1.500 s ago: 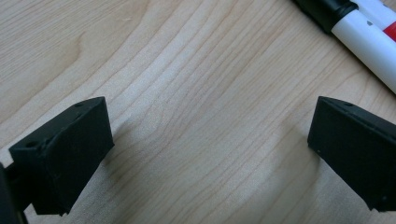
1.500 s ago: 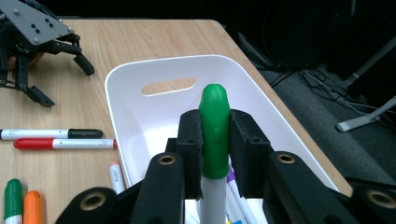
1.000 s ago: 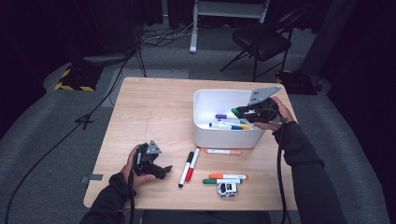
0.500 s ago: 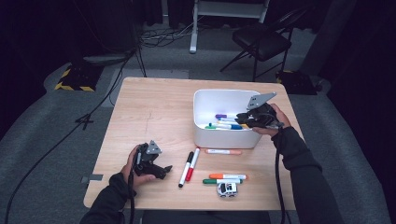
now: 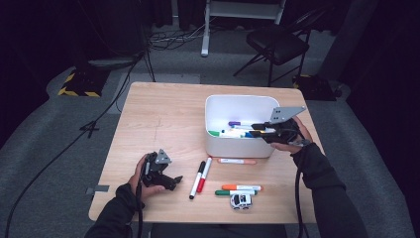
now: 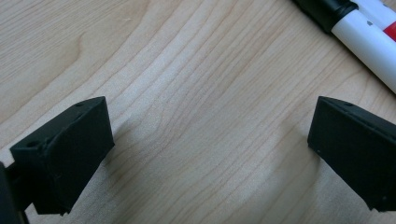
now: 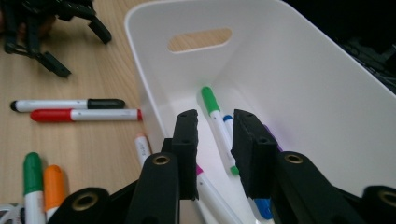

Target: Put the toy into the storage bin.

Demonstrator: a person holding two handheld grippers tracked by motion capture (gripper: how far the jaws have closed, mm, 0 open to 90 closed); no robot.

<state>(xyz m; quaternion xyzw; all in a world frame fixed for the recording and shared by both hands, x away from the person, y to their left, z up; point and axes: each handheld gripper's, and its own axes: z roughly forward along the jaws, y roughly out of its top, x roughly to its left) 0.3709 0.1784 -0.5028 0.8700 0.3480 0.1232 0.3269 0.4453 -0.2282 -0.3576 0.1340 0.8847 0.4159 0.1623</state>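
A white bin stands right of the table's middle with several markers lying in it. My right gripper reaches over the bin's right rim, low above those markers. Its jaws have just been opening and now stand a narrow gap apart with nothing between them. Through the gap a green-capped marker lies on the bin floor. My left gripper rests on the wood at the front left, wide open and empty, close to a black marker.
Loose on the table in front of the bin lie a black marker, a red marker, a white marker with an orange cap, an orange marker, a green marker and a small toy car.
My right gripper has come down and a little leftward into the bin, and its jaws have parted slightly. The left gripper has stayed put.
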